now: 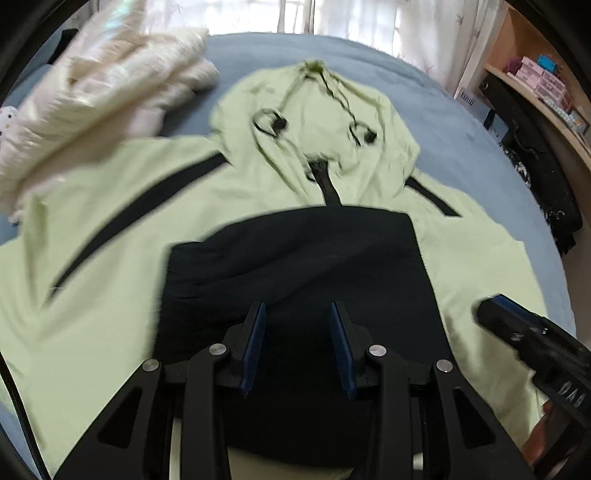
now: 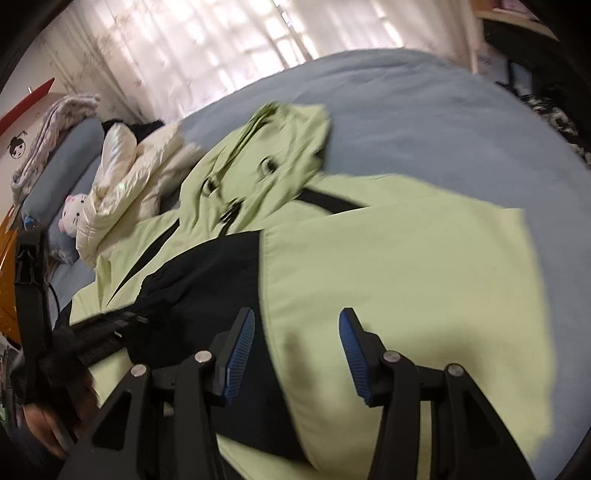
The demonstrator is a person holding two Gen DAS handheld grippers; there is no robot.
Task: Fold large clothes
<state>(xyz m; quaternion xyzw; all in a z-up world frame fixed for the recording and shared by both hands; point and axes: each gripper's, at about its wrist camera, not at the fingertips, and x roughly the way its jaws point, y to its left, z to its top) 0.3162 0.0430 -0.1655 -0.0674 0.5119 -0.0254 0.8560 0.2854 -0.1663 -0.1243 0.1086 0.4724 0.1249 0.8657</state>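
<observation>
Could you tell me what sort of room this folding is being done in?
Most likely a bedroom: the green hooded jacket lies on a bed with a blue sheet, with a pillow and soft toy at its head.

The hooded jacket [image 1: 122, 229] lies flat on the bed [image 1: 461, 122], hood toward the curtains [image 1: 351, 18]. A puffy coat [image 1: 110, 92] lies beside it on the left, touching its shoulder. A shelf [image 1: 535, 85] stands to the right of the bed. A plush toy [image 2: 72, 218] and a pillow [image 2: 62, 162] lie left of the coat.

Blue bed [image 1: 461, 122] fills the room; bright curtained window [image 2: 229, 48] behind (wooden shelf [image 1: 535, 85] alongside).
</observation>
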